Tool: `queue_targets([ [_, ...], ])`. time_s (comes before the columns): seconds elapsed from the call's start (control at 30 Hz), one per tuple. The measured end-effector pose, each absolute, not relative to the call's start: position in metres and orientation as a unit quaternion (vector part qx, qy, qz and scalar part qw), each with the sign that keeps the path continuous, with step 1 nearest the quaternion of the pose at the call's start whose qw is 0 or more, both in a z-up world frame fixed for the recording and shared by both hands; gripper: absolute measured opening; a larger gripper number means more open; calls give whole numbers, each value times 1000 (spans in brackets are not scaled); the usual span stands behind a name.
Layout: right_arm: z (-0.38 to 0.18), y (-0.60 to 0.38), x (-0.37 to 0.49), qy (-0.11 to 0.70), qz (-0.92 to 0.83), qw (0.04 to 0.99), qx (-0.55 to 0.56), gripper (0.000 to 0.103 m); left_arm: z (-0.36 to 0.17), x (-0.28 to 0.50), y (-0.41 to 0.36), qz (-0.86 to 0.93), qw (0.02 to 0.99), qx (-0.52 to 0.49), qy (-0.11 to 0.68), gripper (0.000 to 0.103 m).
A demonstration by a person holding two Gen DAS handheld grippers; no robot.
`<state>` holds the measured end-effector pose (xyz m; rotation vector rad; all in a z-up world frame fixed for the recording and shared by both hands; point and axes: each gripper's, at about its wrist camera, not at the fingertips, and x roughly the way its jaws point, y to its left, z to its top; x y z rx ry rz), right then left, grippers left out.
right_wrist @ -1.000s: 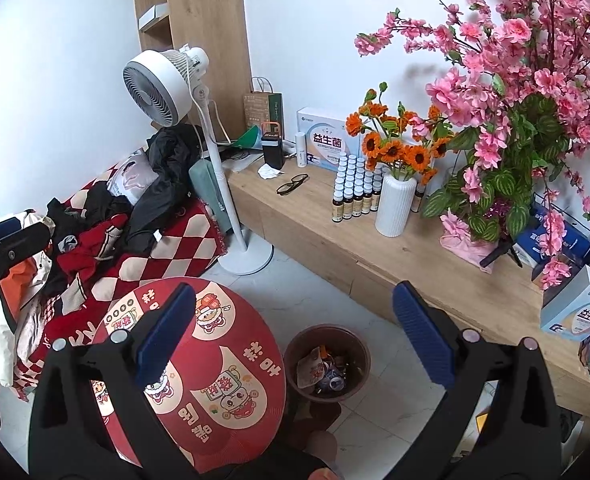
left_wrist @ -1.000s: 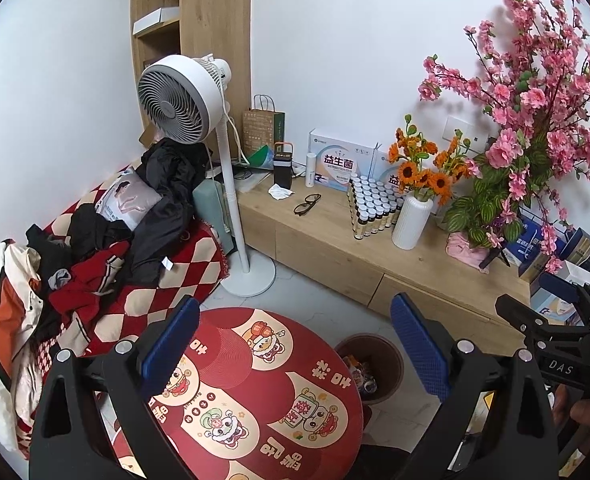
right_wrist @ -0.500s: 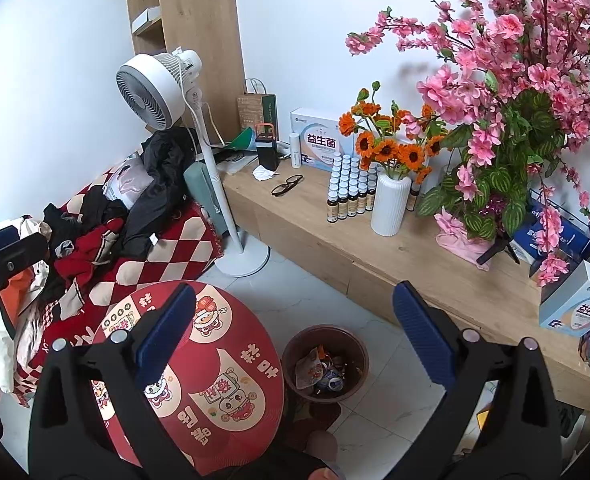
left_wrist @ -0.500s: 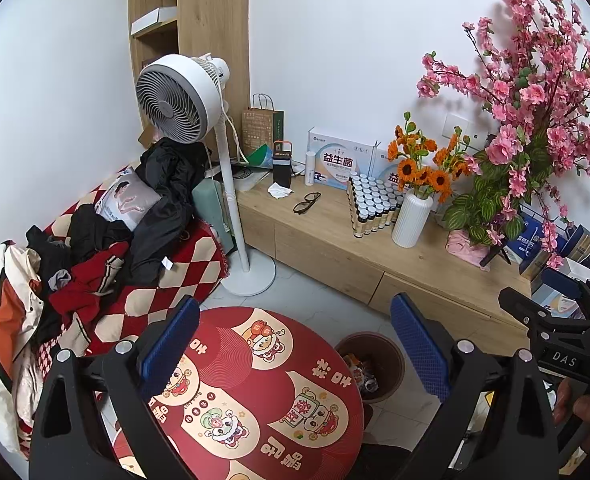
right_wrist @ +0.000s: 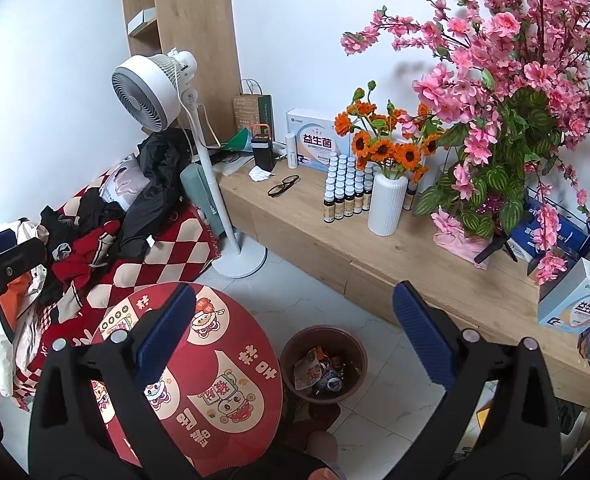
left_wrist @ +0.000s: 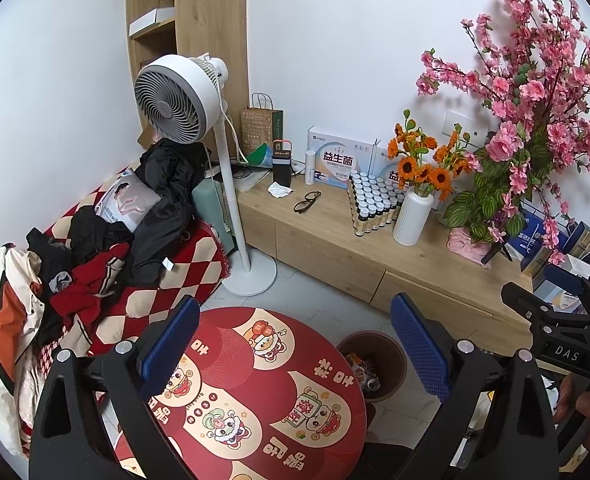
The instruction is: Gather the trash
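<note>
— Left gripper [left_wrist: 291, 344]?
— Spread wide, nothing between the blue pads [left_wrist: 171, 340]. Poised above the round red desk [left_wrist: 255, 392] printed with cartoon figures.

— Right gripper [right_wrist: 295, 336]?
— Likewise wide apart and holding nothing. Hanging over the edge of the same red desk [right_wrist: 199, 364] and the brown trash bin [right_wrist: 355, 388].

— Where is the trash?
— Wrappers and crumpled packets [right_wrist: 319, 372] lying inside the bin, on the white floor at about 6 o'clock in the right wrist view. In the left wrist view, same bin [left_wrist: 395, 360] at roughly 5 o'clock, just beside the red desk and partly hidden behind the right finger. Also a crumpled white tissue [left_wrist: 279, 190] up at 12 o'clock on the long wooden desk [left_wrist: 335, 240], just in front of a dark power bank [left_wrist: 282, 164].

— Anything else on that wooden desk?
— Black glasses [left_wrist: 307, 201] near the tissue, rows of small bottles [left_wrist: 371, 204], a white vase [left_wrist: 413, 218] of orange flowers touching the bottle rows, a pink blossom plant [left_wrist: 535, 112] at 2 o'clock.

— And to the left?
— White standing fan [left_wrist: 175, 104] at 11 o'clock, clothes heaped [left_wrist: 95, 256] on a red checked sofa [left_wrist: 175, 280] at 9 o'clock.
</note>
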<state>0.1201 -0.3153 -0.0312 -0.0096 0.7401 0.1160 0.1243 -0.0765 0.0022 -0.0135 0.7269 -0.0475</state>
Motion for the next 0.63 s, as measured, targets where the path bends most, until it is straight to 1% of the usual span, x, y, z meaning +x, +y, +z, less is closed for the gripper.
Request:
queue_targets([
  [0.63, -34, -318, 122, 366, 47, 930, -1, 97, -2, 128, -77, -26, 933, -1, 359, 94],
])
